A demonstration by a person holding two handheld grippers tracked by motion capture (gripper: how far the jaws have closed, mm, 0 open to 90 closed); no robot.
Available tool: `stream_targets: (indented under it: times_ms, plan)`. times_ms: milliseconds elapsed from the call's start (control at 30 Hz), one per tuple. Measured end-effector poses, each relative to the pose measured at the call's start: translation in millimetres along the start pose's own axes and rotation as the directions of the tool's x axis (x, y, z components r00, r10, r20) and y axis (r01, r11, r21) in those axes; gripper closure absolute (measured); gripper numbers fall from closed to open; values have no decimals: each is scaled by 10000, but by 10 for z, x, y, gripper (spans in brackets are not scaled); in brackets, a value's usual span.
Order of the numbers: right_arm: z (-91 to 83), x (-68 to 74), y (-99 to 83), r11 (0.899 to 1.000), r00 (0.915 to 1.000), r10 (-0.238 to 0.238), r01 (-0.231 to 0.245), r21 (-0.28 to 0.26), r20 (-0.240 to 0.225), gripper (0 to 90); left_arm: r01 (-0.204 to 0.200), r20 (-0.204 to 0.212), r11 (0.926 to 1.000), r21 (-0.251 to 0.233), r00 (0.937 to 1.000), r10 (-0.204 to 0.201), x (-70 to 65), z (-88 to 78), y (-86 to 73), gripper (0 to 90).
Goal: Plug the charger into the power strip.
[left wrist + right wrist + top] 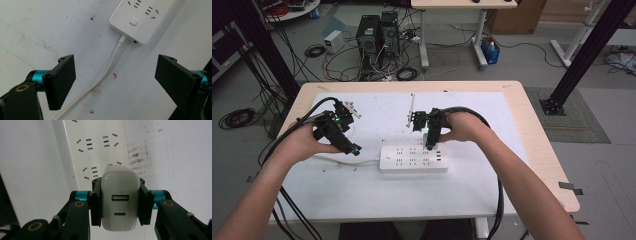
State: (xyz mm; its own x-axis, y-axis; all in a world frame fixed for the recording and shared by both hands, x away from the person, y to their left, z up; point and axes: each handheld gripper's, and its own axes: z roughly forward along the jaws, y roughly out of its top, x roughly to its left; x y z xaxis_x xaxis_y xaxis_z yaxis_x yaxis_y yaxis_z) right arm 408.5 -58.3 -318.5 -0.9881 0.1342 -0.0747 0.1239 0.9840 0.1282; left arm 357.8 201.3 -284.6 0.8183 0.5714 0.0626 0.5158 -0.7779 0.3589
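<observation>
Two hand-held grippers — right hand-held gripper [120,202] clamps a white charger [120,197] above the power strip [414,158]; left hand-held gripper [116,82] gapes wide, empty.

Power strip [413,158]: we find it on the table [512,130], centre.
Cord [347,161]: leaves its left end.
Charger [120,200]: above the strip's right part.
Computer towers [377,34]: on the floor behind.

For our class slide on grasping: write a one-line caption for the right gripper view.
Right gripper clamps a white USB charger above a white power strip.
</observation>
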Motion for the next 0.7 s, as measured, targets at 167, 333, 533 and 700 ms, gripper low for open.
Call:
stream_targets:
  times_ms: [167, 333, 533, 700]
  plan:
    - [204, -14, 75, 9966, 9970, -775, 776, 261, -48, 624, -100, -59, 9999, -42, 9999, 100, -35, 4, -15, 171]
    - [280, -53, 111, 9953, 9953, -933, 939, 234, -256, 624, -85, -82, 9999, -93, 9999, 84, -42, -5, -27, 171]
    - [343, -27, 154, 9905, 9906, -1305, 1320, 373, -401, 626, -80, -7, 10000, -40, 10000, 80, -42, 24, -42, 171]
    - [364, -6, 157, 9842, 9848, -1714, 1724, 408, -271, 630, -160, 53, 9999, 3, 9999, 160, -66, 54, -34, 171]
